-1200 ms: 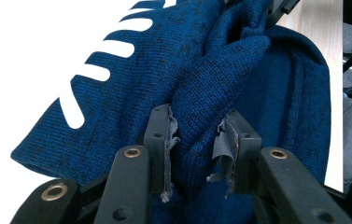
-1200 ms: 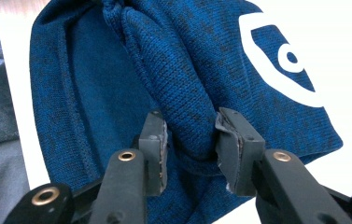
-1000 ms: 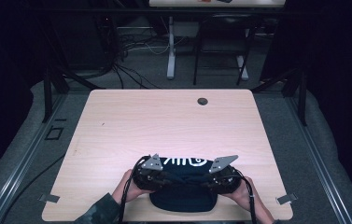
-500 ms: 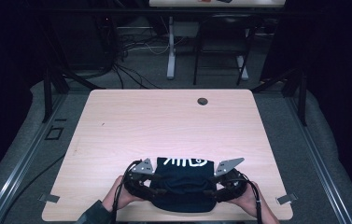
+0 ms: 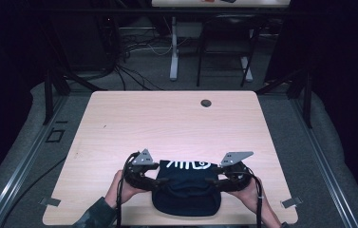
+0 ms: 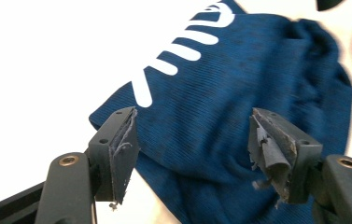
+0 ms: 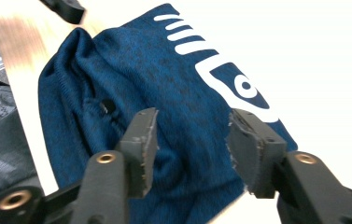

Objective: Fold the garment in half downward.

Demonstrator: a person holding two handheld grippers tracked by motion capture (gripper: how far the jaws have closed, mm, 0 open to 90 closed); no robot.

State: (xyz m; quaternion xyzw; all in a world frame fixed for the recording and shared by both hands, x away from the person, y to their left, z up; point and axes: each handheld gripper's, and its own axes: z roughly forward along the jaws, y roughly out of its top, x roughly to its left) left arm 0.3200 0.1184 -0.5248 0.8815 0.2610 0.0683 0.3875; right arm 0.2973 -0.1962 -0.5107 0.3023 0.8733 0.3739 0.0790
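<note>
shirt: a dark blue shirt (image 5: 186, 187) with a white print lies folded at the near edge of the table (image 5: 167, 123), between the two grippers; its front hem hangs a little over the edge
left gripper: the left gripper (image 5: 160, 180) is at the left side of the shirt; in the left gripper view its jaws stand apart over the cloth (image 6: 211, 116) and nothing is pressed between the pads; they have just been opening
right gripper: the right gripper (image 5: 211, 181) is at the right side of the shirt; in the right gripper view the jaws stand moderately apart above the cloth (image 7: 178, 93), the pads do not pinch it; they opened and then have just been closing a little
hands: both hands hold the grippers low at the table edge, one at each side of the bundle
step: i think a fold was just released, and the grippers are between two grasps
next move: it seems each gripper must find a new edge or corner of the shirt, bring the pads around one layer and close firmly before lifting
risk: the cloth is thick and bunched near the collar, so a jaw may take too many layers
</note>
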